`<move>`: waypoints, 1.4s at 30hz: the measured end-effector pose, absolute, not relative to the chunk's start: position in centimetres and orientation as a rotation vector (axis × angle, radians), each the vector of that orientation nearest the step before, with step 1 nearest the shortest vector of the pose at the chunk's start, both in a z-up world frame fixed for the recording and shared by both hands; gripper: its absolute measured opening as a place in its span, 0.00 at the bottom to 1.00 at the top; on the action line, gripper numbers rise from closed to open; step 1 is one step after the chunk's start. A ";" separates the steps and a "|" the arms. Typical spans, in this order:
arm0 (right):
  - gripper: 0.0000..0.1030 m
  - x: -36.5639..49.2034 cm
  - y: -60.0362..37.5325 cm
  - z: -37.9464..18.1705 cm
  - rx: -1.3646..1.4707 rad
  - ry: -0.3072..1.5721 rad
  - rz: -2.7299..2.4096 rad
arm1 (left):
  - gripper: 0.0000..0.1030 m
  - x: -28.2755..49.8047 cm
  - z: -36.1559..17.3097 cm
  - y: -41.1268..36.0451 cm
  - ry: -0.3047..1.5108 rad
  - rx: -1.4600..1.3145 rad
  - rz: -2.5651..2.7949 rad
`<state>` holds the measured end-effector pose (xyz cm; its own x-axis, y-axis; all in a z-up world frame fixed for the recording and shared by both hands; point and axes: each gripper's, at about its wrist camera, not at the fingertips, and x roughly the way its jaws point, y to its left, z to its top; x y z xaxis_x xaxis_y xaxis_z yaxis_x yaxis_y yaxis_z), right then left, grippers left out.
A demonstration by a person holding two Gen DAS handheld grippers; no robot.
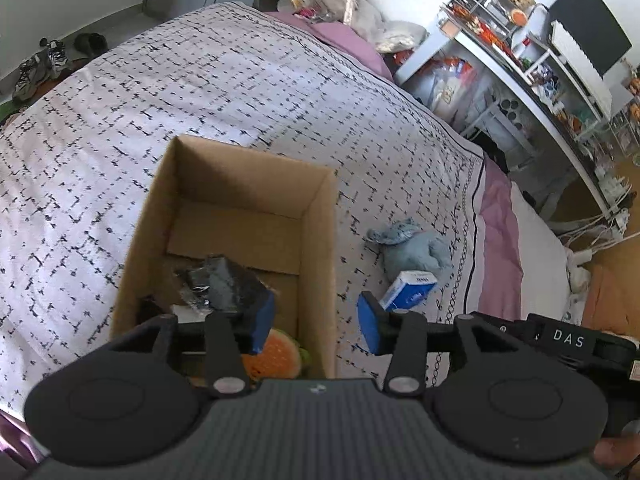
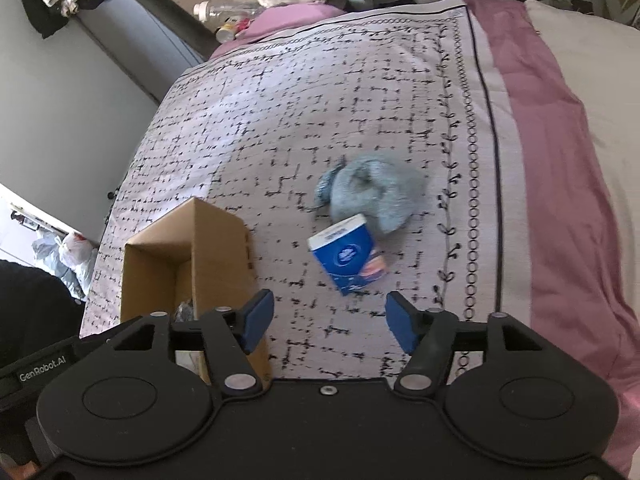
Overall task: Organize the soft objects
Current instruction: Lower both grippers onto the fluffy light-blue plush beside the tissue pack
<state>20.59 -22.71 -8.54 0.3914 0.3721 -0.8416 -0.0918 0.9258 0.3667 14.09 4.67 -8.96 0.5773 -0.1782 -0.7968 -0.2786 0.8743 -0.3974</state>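
Observation:
A brown cardboard box (image 1: 316,240) stands open on the patterned bedspread; in it lie a dark plastic-wrapped bundle (image 1: 224,280) and an orange-and-green plush slice (image 1: 276,354). My left gripper (image 1: 316,322) hovers over the box's right wall, open, nothing between its blue pads. Right of the box lie a light-blue plush toy (image 1: 416,246) and a blue-and-white tissue pack (image 1: 408,290). In the right wrist view the tissue pack (image 2: 348,254) and plush (image 2: 372,192) lie just ahead of my right gripper (image 2: 328,322), which is open and empty. The box (image 2: 218,248) is at its left.
The bedspread (image 1: 240,92) covers a bed with a pink blanket (image 2: 560,152) along its right side. A cluttered white desk (image 1: 520,72) stands beyond the bed, with cables on the floor. Bottles and bags crowd the bed's far end (image 2: 248,8). Shoes (image 1: 44,64) lie on the floor.

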 end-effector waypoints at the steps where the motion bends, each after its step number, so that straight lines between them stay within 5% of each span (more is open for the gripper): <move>1: 0.62 20.6 -23.1 -8.6 0.284 1.131 0.298 | 0.44 14.2 -8.9 4.2 0.965 -0.517 0.058; 21: 0.62 22.5 -29.6 -10.3 0.362 1.117 0.294 | 0.44 17.7 -9.0 -3.4 0.978 -0.440 -0.010; 32: 0.47 25.1 -30.7 -12.2 0.419 1.114 0.318 | 0.44 21.1 -10.0 -5.6 0.987 -0.417 -0.029; 42: 0.45 28.6 -30.4 -14.6 0.463 1.146 0.317 | 0.43 25.4 -12.0 -6.9 1.014 -0.430 -0.073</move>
<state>28.62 -30.43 -14.64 0.3843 0.4689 -0.7953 -0.0065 0.8628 0.5055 25.44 -6.89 -12.01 0.5334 -0.2556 -0.8063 -0.1379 0.9143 -0.3810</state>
